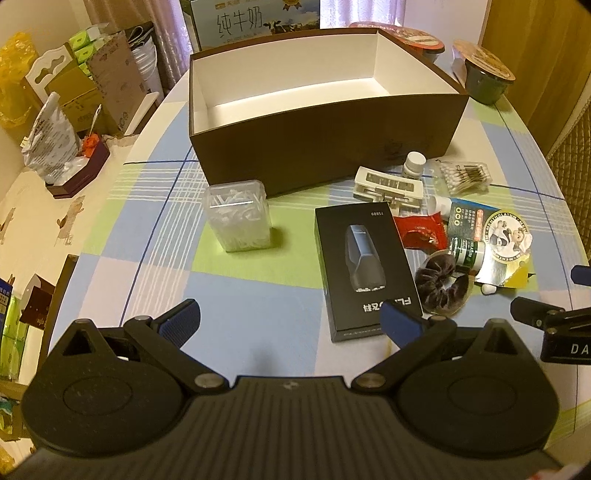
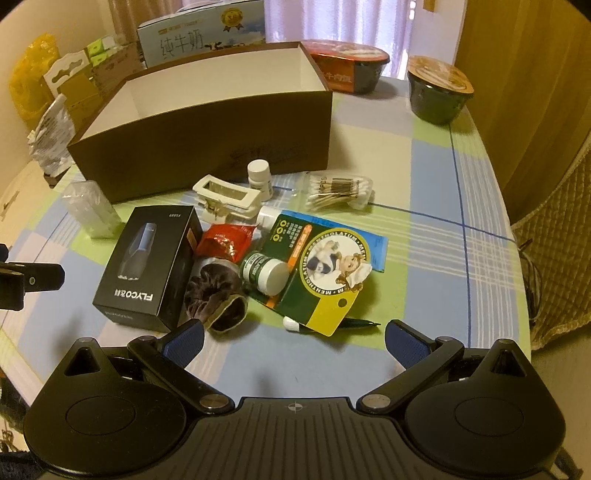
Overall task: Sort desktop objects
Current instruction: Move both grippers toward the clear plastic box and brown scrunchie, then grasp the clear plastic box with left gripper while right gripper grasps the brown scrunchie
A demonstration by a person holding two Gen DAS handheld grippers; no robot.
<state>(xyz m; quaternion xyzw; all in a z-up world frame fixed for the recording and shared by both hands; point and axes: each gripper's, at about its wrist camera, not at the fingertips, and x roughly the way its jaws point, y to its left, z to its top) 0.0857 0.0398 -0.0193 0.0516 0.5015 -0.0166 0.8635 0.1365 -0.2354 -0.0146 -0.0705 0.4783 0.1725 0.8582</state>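
A large brown box [image 1: 325,129] with a white, empty inside stands open at the back of the table. In front of it lie a clear tub of floss picks [image 1: 238,216], a black shaver box [image 1: 364,267], a white hair clip [image 1: 388,184], a small white bottle [image 1: 413,164], a bag of cotton swabs [image 1: 465,177], a red packet [image 1: 421,232], a dark scrunchie [image 1: 441,286] and a green Mentholatum card [image 2: 325,262]. My left gripper [image 1: 291,319] is open, low over the table before the shaver box. My right gripper [image 2: 293,338] is open, near the scrunchie [image 2: 218,295] and the card.
Two instant-noodle bowls [image 2: 351,70] [image 2: 439,90] stand behind and right of the brown box [image 2: 207,125]. A milk carton [image 2: 201,31] is at the back. Cardboard boxes and bags [image 1: 70,96] crowd the left side beyond the checked tablecloth [image 1: 258,310].
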